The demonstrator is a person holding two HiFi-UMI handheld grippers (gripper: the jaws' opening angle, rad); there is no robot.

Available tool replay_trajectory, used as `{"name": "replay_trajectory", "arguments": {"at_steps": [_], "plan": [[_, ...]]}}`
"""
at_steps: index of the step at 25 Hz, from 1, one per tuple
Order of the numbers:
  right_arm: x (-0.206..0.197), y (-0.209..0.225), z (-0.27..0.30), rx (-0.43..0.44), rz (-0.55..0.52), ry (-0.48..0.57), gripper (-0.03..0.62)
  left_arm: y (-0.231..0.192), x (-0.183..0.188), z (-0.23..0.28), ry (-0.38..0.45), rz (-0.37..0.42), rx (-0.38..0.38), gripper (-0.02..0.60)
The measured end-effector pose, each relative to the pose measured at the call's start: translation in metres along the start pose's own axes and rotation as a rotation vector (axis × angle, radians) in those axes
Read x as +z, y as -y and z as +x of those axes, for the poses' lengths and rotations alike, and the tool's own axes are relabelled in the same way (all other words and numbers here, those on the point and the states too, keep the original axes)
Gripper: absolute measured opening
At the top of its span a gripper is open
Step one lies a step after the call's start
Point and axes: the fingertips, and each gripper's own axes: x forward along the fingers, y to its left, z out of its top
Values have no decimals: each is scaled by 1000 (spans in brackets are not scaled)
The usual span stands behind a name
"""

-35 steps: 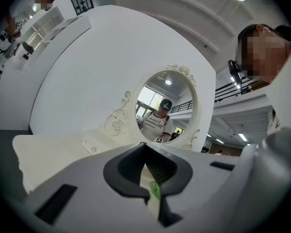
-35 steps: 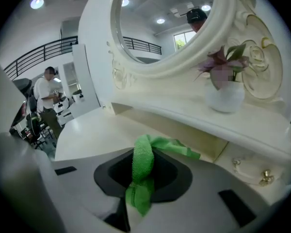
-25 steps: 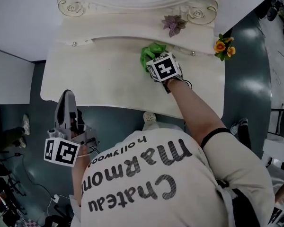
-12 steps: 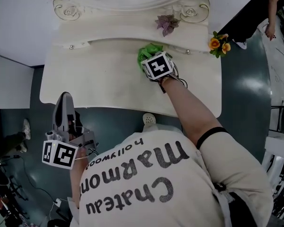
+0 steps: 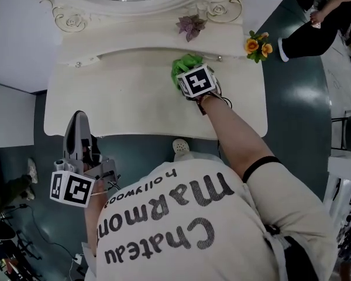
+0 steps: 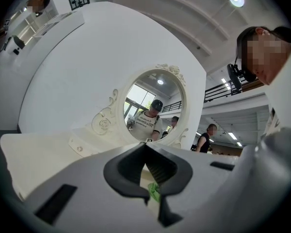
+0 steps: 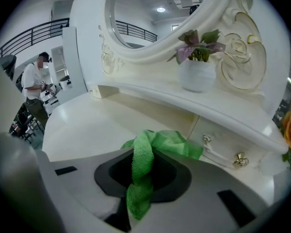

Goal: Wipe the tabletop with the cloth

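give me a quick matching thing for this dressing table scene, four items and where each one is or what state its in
Items
1. green cloth
2. left gripper
3. purple-leaved plant
4. orange flowers

Places or states
a. at the table's far right corner
b. on the raised shelf below the mirror
c. clamped in the right gripper, down on the tabletop
d. by the table's front left edge, holding nothing

Pairs: 1-c, 2-d, 3-b, 4-a
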Motion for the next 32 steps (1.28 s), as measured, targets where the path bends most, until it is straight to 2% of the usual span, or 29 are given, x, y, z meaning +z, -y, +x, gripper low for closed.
{"name": "replay_trajectory", "arguments": {"at_steps": [18, 32], "plan": [[-29, 41, -27, -90, 71, -6, 75, 16, -9, 23, -20, -23, -81, 8], [-41, 58, -40, -127, 123, -6, 75, 18, -14, 32, -36, -45, -109, 8]]}}
